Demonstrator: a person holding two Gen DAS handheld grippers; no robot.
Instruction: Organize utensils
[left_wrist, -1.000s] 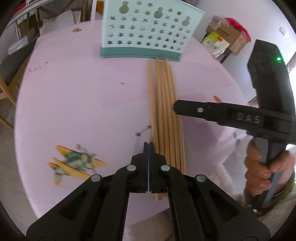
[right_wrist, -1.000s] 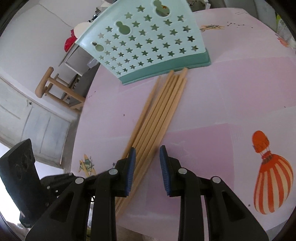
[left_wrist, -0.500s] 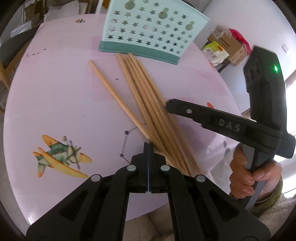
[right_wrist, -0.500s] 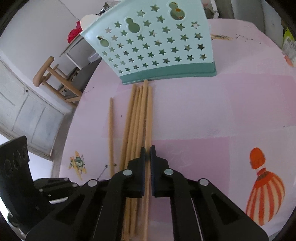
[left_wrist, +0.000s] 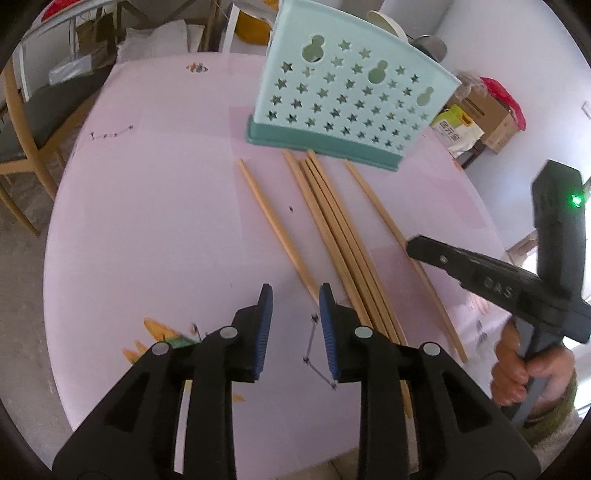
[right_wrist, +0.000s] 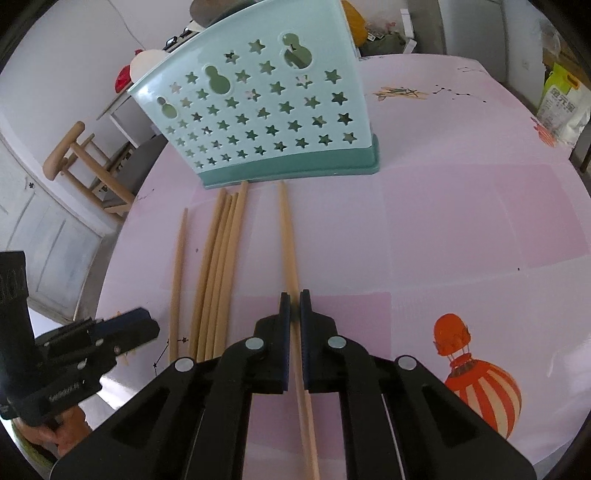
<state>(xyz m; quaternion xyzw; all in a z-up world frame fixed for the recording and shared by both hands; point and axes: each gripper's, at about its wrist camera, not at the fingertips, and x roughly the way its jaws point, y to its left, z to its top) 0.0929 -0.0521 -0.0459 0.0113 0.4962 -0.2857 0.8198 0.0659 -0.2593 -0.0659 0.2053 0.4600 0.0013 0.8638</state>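
Your right gripper (right_wrist: 294, 306) is clamped on one chopstick (right_wrist: 287, 236), lying on the table (right_wrist: 443, 229) just right of the bundle (right_wrist: 218, 266), its tip near the holder (right_wrist: 258, 110). Your left gripper (left_wrist: 295, 299) is opening, nothing between its jaws. The grip sits near one end, so the stick may swing or slip when lifted. There's open table to the right; the near edge is close.
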